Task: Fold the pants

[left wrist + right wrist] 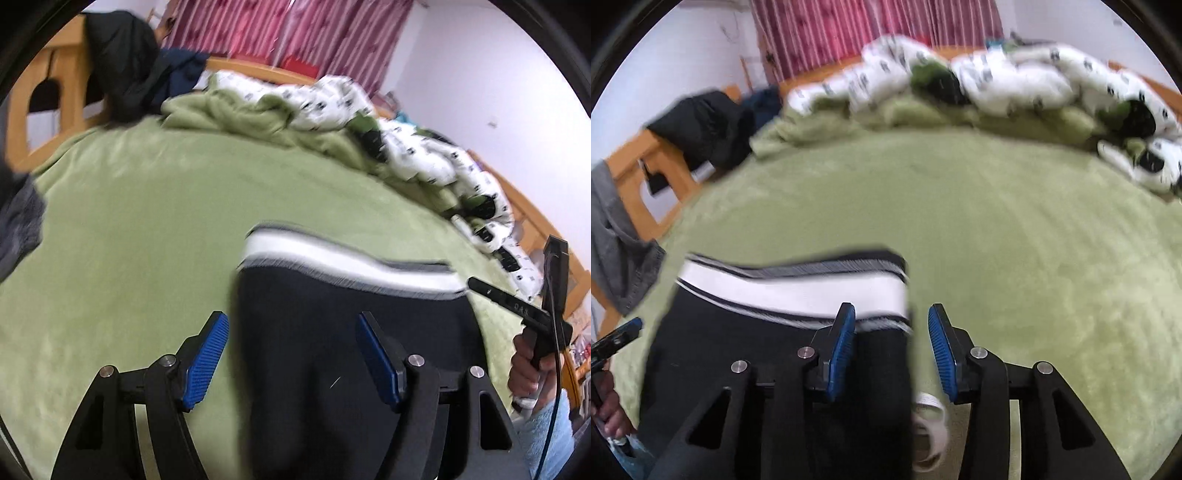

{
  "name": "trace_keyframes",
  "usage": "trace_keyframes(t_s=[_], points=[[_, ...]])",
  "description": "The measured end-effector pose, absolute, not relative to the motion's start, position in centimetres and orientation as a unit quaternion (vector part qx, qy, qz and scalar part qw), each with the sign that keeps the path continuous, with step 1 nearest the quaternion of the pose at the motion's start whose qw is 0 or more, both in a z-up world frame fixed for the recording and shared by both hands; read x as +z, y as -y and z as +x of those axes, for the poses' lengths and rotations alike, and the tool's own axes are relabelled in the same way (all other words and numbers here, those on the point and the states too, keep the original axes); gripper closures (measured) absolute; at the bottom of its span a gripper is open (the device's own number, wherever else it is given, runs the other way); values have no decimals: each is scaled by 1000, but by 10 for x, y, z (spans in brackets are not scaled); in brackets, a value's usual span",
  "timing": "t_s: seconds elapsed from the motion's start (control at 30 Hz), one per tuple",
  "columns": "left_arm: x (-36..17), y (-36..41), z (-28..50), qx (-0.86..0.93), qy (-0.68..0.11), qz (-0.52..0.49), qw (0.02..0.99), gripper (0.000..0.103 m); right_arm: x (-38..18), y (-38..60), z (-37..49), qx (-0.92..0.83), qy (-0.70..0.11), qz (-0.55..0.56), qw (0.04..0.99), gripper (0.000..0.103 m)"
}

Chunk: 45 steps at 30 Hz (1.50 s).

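Folded at least once already, with black pants flat on the green bed just beyond both hand-held grippers, left hand-held gripper wide and empty, right hand-held gripper half-open around the edge, ungripped, perhaps one fold left.

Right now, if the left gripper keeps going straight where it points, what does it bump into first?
Probably the black pants. They lie just ahead of the open left gripper, filling most of the gap between its blue pads. Their white waistband comes next, then the green blanket. Depth is hard to judge.
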<state>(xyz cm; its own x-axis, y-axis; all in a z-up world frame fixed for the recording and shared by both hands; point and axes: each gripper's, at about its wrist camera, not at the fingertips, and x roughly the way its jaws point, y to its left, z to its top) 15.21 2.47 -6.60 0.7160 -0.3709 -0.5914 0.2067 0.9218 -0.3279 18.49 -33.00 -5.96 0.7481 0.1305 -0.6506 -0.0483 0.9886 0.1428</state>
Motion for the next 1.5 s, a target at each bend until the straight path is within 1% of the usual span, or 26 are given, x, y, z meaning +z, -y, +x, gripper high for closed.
trace_keyframes(t_s=[0.07,0.17,0.23,0.27,0.3,0.33,0.4,0.5,0.57,0.63,0.7,0.73,0.97,1.0,1.03,1.13,1.23,1.3,1.37,1.5], points=[[-59,-7,171,-154,-353,-107,916,34,-44,310,185,83,-337,44,937,57],[-54,26,204,-177,-355,-74,915,34,-44,281,209,103,-338,-3,936,56],[-68,42,228,-138,-365,-24,920,34,-69,273,234,85,-368,-32,925,56],[-83,46,239,-96,-389,8,916,34,-91,273,248,70,-392,-43,916,57],[-94,49,247,-78,-407,26,910,33,-101,275,248,69,-391,-44,917,57],[-103,47,249,-83,-413,27,907,32,-102,281,246,81,-373,-30,924,56],[-107,39,245,-89,-395,-4,914,31,-98,287,247,87,-381,-10,920,56],[-105,47,248,-78,-401,19,913,30,-100,278,250,80,-373,-33,924,54],[-108,48,248,-74,-395,20,916,29,-99,278,254,81,-377,-27,922,52],[-110,48,248,-73,-392,19,917,28,-99,282,252,89,-382,-17,920,49],[-112,47,247,-76,-392,16,917,28,-99,282,250,104,-386,-14,917,37],[-112,48,247,-76,-392,15,917,28,-99,280,249,112,-388,-16,914,35],[-110,45,248,-80,-391,8,917,28,-94,269,247,108,-394,-50,911,30],[-110,45,248,-80,-391,8,917,28,-93,270,247,107,-393,-51,912,26],[-110,45,247,-79,-391,8,917,28,-92,270,246,104,-392,-51,913,24],[-110,46,247,-80,-390,4,917,28,-91,273,245,110,-390,-53,913,22],[-110,44,249,-86,-391,-3,916,28,-97,275,247,121,-394,-52,910,16],[-111,44,250,-87,-394,-6,915,27,-99,273,248,131,-395,-54,908,9],[-111,45,250,-87,-395,-3,914,27,-101,270,248,136,-403,-63,903,7],[-112,45,252,-90,-400,-3,912,26,-101,276,249,146,-404,-45,902,6]])
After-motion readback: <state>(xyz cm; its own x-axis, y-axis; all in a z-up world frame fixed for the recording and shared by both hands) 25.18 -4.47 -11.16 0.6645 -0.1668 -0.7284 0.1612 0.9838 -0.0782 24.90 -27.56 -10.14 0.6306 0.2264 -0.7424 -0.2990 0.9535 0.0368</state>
